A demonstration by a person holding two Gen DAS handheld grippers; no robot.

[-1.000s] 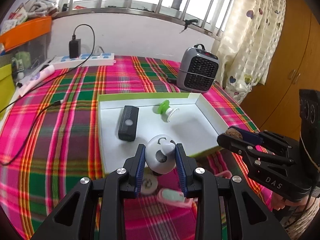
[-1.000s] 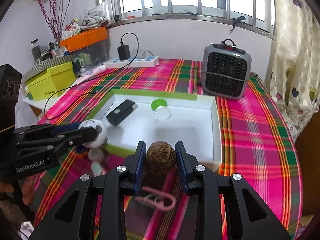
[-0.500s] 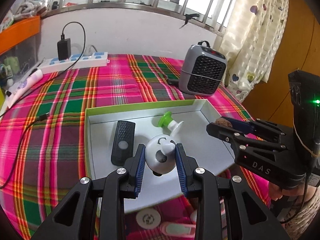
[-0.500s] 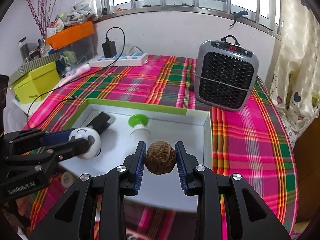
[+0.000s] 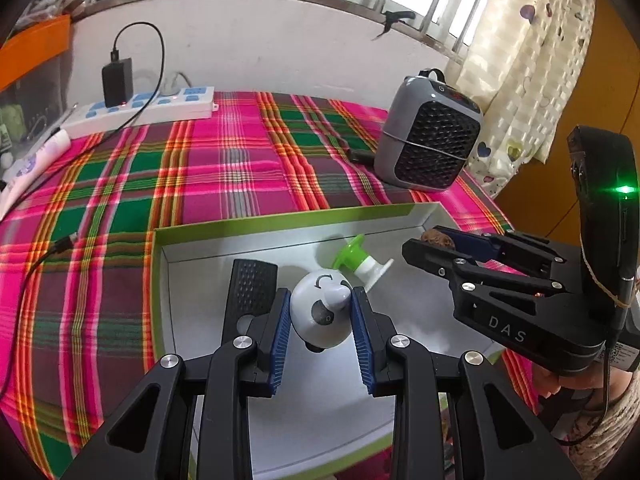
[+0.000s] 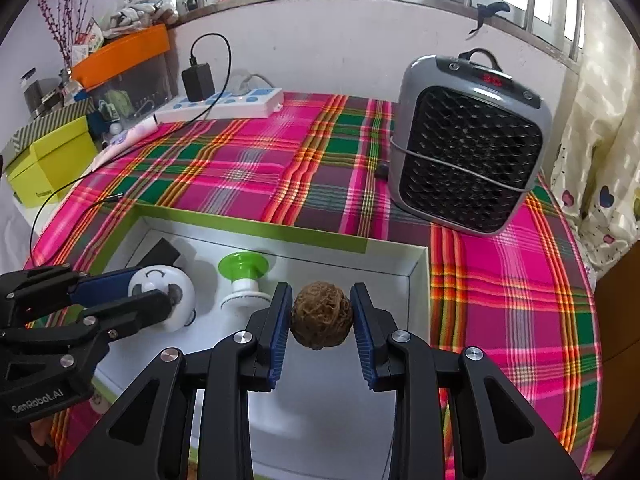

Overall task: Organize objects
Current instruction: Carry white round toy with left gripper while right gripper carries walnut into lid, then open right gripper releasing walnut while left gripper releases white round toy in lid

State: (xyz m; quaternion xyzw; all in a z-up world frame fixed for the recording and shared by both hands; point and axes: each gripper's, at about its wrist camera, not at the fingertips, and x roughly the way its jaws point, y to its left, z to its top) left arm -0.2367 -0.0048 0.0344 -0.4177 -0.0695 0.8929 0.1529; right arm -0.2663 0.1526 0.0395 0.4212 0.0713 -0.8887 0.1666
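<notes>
My left gripper (image 5: 318, 306) is shut on a white round panda toy (image 5: 320, 312), held above the white tray (image 5: 280, 222) with green rim. My right gripper (image 6: 320, 304) is shut on a brown wrinkled walnut (image 6: 321, 320), also over the tray (image 6: 256, 228), near its right wall. In the tray lie a black rectangular device (image 5: 250, 280) and a green-and-white spool (image 5: 360, 262). From the right wrist view the left gripper (image 6: 158, 292) with the panda toy (image 6: 164, 298) shows at the left, beside the spool (image 6: 242, 280). The right gripper (image 5: 424, 244) shows at the right of the left wrist view.
A grey fan heater (image 6: 468, 152) stands behind the tray on the plaid cloth (image 6: 240, 168). A white power strip (image 5: 140, 106) with a black charger (image 5: 117, 80) lies by the back wall. A yellow box (image 6: 48, 160) and an orange bin (image 6: 120, 52) sit at far left.
Both grippers have moved forward from the tray's near edge to over its inside, still gripping the panda toy and the walnut. The small items on the cloth in front have dropped out of view.
</notes>
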